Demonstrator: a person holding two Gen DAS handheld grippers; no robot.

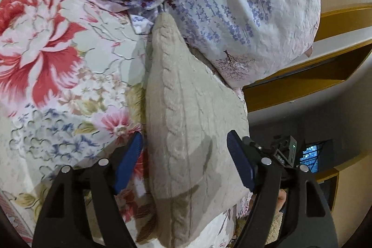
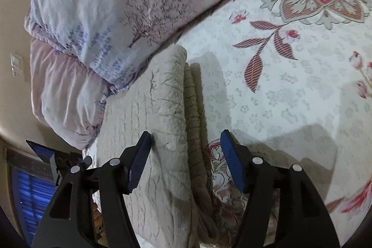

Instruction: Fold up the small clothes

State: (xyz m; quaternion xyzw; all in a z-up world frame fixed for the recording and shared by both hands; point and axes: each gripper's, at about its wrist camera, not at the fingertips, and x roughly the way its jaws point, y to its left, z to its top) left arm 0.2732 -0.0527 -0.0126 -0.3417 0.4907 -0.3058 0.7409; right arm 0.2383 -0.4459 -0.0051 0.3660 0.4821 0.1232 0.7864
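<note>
A beige cable-knit garment (image 1: 186, 113) lies folded on the flowered bedsheet (image 1: 58, 62), its far end against a pillow. My left gripper (image 1: 184, 143) is open, its blue pads either side of the garment, just above it. In the right wrist view the same knit garment (image 2: 167, 108) shows as a folded stack with its layered edge to the right. My right gripper (image 2: 186, 143) is open over the garment's folded edge, its jaws wide apart and holding nothing.
A lilac flower-print pillow or duvet (image 1: 244, 15) is heaped at the garment's far end and also shows in the right wrist view (image 2: 104, 15). A wooden bed frame (image 1: 302, 83) runs at the right. The bedsheet (image 2: 290, 97) spreads to the right.
</note>
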